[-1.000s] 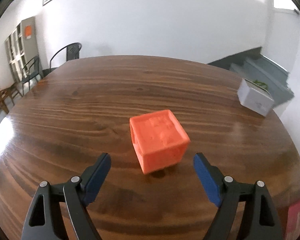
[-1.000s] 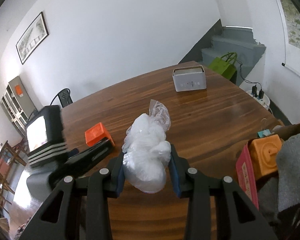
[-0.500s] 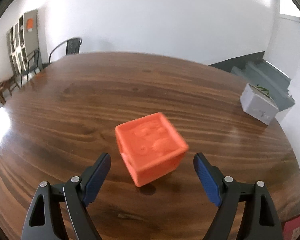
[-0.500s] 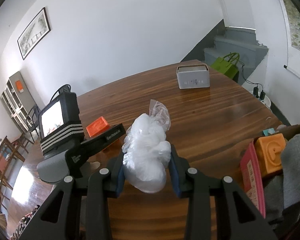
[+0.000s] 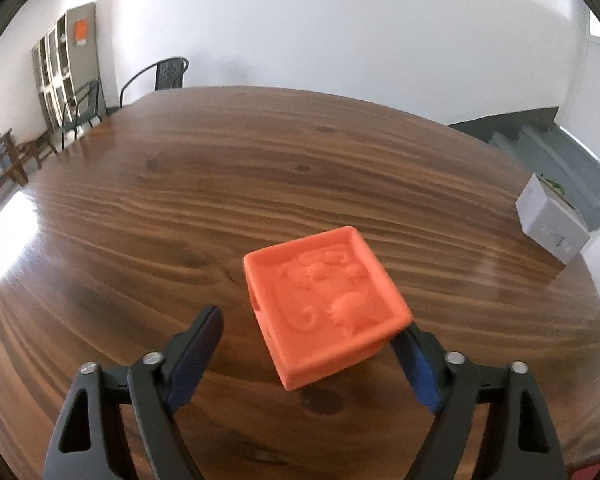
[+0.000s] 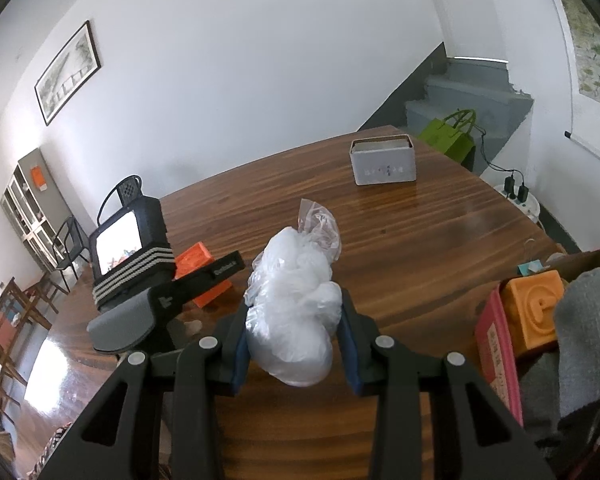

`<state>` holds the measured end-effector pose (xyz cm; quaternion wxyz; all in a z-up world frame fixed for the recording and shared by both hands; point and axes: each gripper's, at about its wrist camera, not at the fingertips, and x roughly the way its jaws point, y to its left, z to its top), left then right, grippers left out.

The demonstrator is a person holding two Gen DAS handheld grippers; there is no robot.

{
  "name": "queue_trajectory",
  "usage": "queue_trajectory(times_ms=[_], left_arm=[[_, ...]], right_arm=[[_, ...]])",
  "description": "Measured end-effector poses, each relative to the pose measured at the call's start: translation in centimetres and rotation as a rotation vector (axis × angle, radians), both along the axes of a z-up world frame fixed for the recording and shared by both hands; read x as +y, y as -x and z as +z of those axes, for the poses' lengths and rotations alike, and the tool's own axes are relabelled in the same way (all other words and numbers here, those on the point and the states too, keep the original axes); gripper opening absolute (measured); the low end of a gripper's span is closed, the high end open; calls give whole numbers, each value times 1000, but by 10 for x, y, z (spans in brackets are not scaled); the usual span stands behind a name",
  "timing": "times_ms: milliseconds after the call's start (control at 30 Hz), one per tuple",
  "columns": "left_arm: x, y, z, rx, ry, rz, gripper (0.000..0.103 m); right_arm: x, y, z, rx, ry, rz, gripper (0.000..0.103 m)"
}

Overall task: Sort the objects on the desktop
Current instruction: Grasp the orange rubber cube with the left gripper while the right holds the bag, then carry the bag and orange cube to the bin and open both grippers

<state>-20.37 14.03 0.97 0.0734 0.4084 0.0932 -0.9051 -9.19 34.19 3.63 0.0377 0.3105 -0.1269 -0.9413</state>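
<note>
Left gripper [image 5: 312,344]: jaws spread wide, straddling the embossed orange rubber cube [image 5: 326,306] on the dark wooden table [image 5: 180,200].
Right gripper [image 6: 294,344]: clamped on the crumpled clear plastic bag [image 6: 294,312], above the near table edge.

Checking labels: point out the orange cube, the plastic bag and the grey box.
orange cube [image 5: 324,304], left wrist view, embossed top face
plastic bag [image 6: 292,312], right wrist view, bulging middle
grey box [image 6: 384,168], right wrist view, front wall

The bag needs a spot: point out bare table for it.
Bare wood lies between the plastic bag and the grey box. It is crowded at the orange cube and the bin of sorted things.
</note>
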Motion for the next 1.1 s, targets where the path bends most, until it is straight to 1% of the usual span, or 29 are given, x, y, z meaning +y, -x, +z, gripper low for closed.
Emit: queue_trajectory(times_ms=[33, 200, 267, 400, 533, 733, 867, 967, 1100], left_arm=[[-1, 0, 1, -8, -3, -18, 59], [-13, -11, 4, -17, -38, -53, 59], [-22, -22, 7, -10, -64, -60, 59], [-31, -47, 16, 15, -73, -83, 58], [-33, -77, 27, 44, -76, -121, 53], [-35, -120, 42, 78, -83, -173, 53], [-37, -137, 39, 66, -86, -185, 53], [-37, -145, 37, 55, -87, -195, 53], [-29, -161, 47, 83, -80, -229, 53]], right_arm=[[0, 0, 0, -1, 0, 0, 41], [-1, -3, 3, 11, -3, 4, 41], [-2, -5, 4, 16, -5, 8, 41], [-6, -7, 4, 20, -13, 19, 41], [-9, -8, 5, 30, -18, 28, 41], [-5, -13, 8, 66, -19, 4, 41], [0, -19, 5, 70, -7, -13, 41], [3, -30, 7, 88, 1, -12, 41], [18, -54, 15, 119, 21, -33, 41]])
